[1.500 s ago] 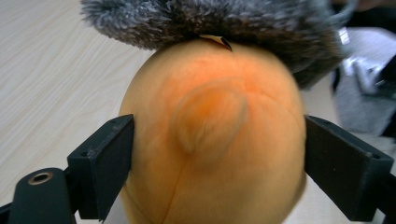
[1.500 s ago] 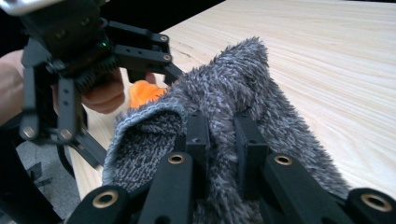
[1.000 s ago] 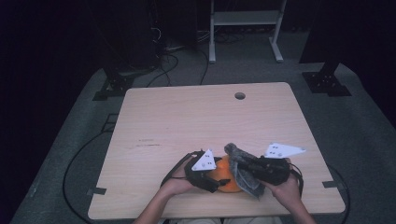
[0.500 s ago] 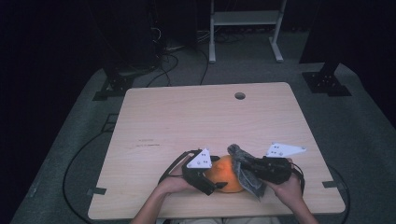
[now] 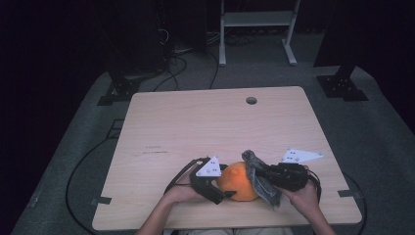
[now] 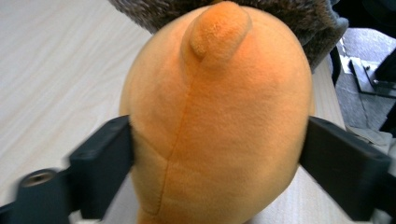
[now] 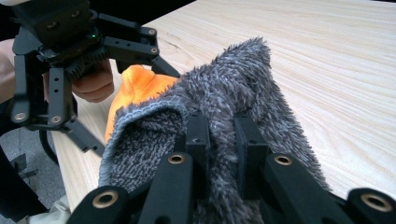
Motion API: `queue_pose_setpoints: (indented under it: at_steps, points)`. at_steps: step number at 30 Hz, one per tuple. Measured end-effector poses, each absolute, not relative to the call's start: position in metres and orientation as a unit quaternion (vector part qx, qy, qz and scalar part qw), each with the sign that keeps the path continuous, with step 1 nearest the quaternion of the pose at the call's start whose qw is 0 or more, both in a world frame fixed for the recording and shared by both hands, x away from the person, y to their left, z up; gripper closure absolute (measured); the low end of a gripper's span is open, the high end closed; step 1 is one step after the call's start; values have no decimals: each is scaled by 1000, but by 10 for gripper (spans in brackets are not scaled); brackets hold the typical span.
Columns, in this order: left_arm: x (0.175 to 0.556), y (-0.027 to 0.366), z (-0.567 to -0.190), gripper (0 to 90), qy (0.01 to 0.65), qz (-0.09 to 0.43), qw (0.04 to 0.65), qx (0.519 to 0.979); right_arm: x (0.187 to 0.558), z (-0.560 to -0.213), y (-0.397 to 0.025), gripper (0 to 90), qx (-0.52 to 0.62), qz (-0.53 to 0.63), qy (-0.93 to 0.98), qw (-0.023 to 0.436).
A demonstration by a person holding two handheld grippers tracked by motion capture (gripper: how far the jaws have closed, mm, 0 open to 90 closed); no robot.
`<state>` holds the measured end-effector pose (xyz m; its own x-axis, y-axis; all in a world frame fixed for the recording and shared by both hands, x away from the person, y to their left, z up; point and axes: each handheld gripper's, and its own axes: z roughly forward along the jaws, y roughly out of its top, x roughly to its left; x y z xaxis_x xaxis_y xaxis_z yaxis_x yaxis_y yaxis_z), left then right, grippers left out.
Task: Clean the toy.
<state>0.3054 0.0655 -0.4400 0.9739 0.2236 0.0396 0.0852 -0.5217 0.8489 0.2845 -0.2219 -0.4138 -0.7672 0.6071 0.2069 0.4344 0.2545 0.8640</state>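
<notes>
Plush [image 5: 238,181], an orange stuffed shape, sat near the front edge of the worktop [image 5: 195,122], a little right of the middle. The left gripper [image 5: 221,191] was clenched on it, one black jaw pressed into each flank, as the left gripper view made plain [image 6: 219,121]. A grey fuzzy cloth [image 5: 262,178] lay against the plush's right side and over its far top. The right gripper [image 5: 264,174] was pinched tight on a fold of that cloth [image 7: 224,116], both jaws sunk in the pile.

The step in hand looked like working the cloth over or off the plush; which of the two could not be told. To do it well, the left gripper should hold the plush steady without squeezing it out of shape, while the right one pulls along the curve of the body rather than straight away, so the cloth slides and the plush does not roll toward the front edge.
</notes>
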Motion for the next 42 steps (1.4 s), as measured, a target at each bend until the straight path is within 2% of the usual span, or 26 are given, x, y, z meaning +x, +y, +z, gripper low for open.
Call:
queue_pose_setpoints:
  at_steps: [4, 7, 10, 13, 15, 19, 24, 31, 36, 42]
  points:
    - [304, 64, -438, 266, 89, 84, 487, 865, 284, -413, -225, 777, 341, 517, 781, 84]
    - [303, 62, -437, 287, 84, 89, 488, 864, 277, -402, -224, 778, 336, 524, 776, 103]
    - [302, 61, -437, 288, 82, 91, 489, 864, 269, -391, -211, 777, 308, 539, 777, 110]
    - [302, 61, -437, 289, 80, 92, 485, 866, 269, -394, -201, 778, 299, 518, 792, 117]
    - [302, 61, -437, 290, 83, 90, 488, 864, 274, -400, -207, 778, 309, 522, 788, 103]
    - [303, 61, -437, 283, 85, 88, 489, 864, 280, -407, -224, 777, 339, 506, 786, 105]
    - [303, 62, -436, 296, 93, 90, 500, 856, 281, -407, -224, 777, 344, 509, 782, 107]
    - [293, 65, -404, 325, 79, 112, 530, 837, 274, -395, -224, 778, 336, 533, 766, 124]
    - [291, 67, -399, 334, 77, 124, 512, 847, 281, -404, -223, 777, 345, 523, 773, 104]
    - [294, 67, -400, 341, 87, 130, 496, 854, 272, -388, -221, 777, 329, 552, 757, 120]
